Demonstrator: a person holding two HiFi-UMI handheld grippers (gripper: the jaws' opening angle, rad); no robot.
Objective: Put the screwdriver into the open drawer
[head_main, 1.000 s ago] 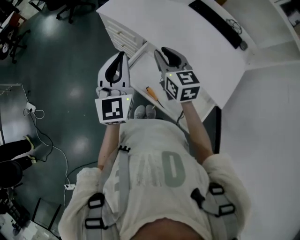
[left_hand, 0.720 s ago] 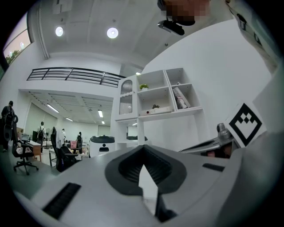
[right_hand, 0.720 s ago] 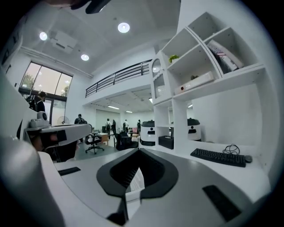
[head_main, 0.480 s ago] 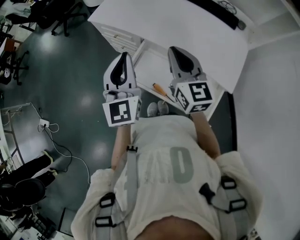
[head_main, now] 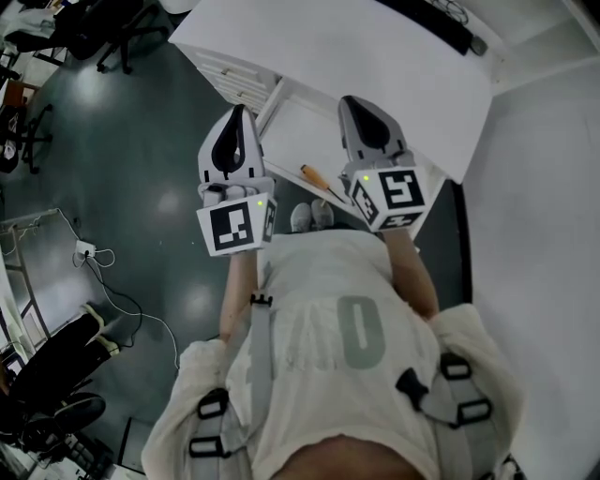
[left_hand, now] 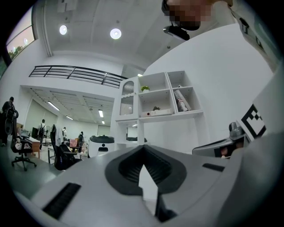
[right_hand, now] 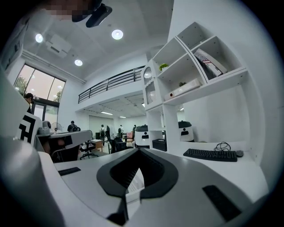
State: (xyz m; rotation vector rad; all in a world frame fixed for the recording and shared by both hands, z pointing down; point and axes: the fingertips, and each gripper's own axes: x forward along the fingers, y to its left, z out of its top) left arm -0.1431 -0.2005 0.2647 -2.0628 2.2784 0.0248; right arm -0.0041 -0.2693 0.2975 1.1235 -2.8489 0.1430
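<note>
Right claw (head_main: 352, 103) is pressed together, tips meeting, nothing pinched; the right gripper view shows the same (right_hand: 140, 153). Left claw (head_main: 238, 111) is also pressed together and empty, confirmed in the left gripper view (left_hand: 143, 150). Both are held side by side, roughly level and apart from each other, over the open white drawer (head_main: 298, 131). Their marker cubes sit at the near end, toward the person's chest.

Orange-handled screwdriver with a thin metal shaft (head_main: 319, 182) lies in that drawer near its front edge. It is between the two claws in the head view and closer to the right one. Neither claw holds it, and its shaft end runs under the right gripper's body, so the tip is hidden.

The drawer hangs out from under the white surface (head_main: 375, 66), which has a long black keyboard (head_main: 433, 24) at its far side. The same keyboard shows in the right gripper view (right_hand: 208, 154), below a white wall-mounted cubby shelf unit (right_hand: 195, 75). The left gripper view catches that shelf unit too (left_hand: 159, 99).

The person's pale grey shoes (head_main: 309, 217) are visible just below the drawer front, on the dark glossy floor (head_main: 141, 141).
</note>
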